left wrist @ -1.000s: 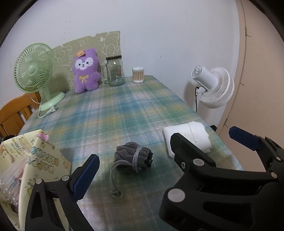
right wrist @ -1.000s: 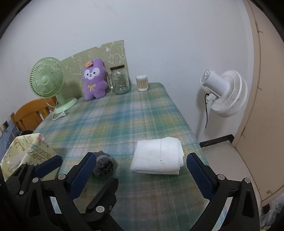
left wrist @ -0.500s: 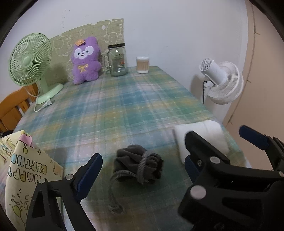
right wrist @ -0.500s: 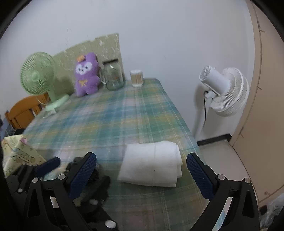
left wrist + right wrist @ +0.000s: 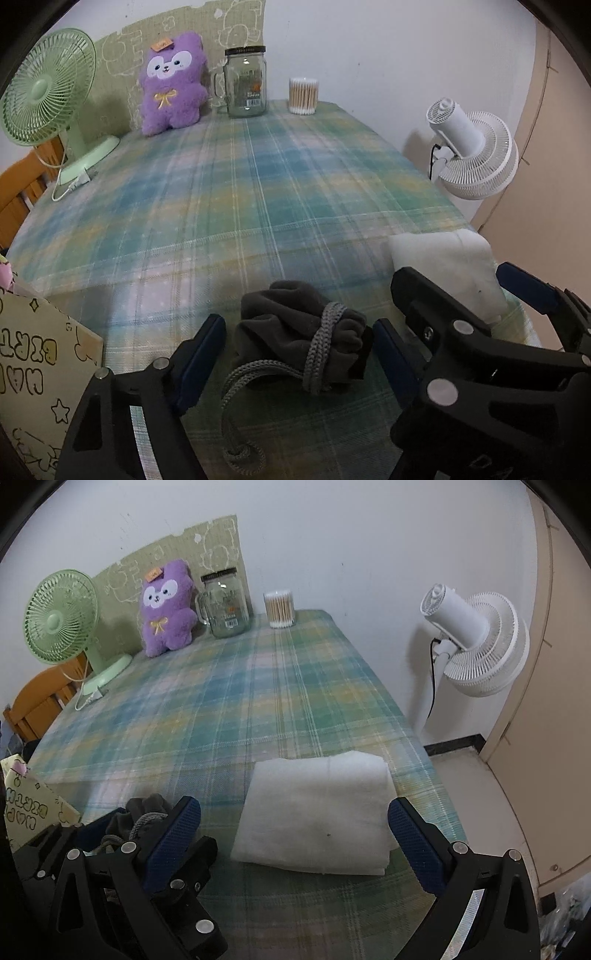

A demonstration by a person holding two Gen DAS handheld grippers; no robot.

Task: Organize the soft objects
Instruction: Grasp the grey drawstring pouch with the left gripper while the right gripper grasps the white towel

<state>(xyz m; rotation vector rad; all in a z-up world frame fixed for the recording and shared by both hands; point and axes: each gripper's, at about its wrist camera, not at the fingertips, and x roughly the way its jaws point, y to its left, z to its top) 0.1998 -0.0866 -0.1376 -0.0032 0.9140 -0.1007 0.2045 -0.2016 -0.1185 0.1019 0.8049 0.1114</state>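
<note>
A grey drawstring pouch (image 5: 295,343) lies near the front edge of the plaid table. My left gripper (image 5: 299,350) straddles it. Its jaws are closing, and a small gap still shows at the left blue pad (image 5: 207,347). A folded white towel (image 5: 317,812) lies to the right of the pouch. My right gripper (image 5: 293,836) is open, low over the towel, with a finger on each side of it. The left gripper and pouch (image 5: 144,812) show at the lower left of the right wrist view. A purple plush toy (image 5: 171,83) leans on the back wall.
At the back stand a green desk fan (image 5: 48,99), a glass jar (image 5: 245,86) and a tub of cotton swabs (image 5: 303,95). A printed gift bag (image 5: 33,369) is at the front left. A white standing fan (image 5: 472,642) is off the table's right edge.
Both grippers have come forward and down toward the table. The left jaws have narrowed around the grey pouch. The right fingers now straddle the towel.
</note>
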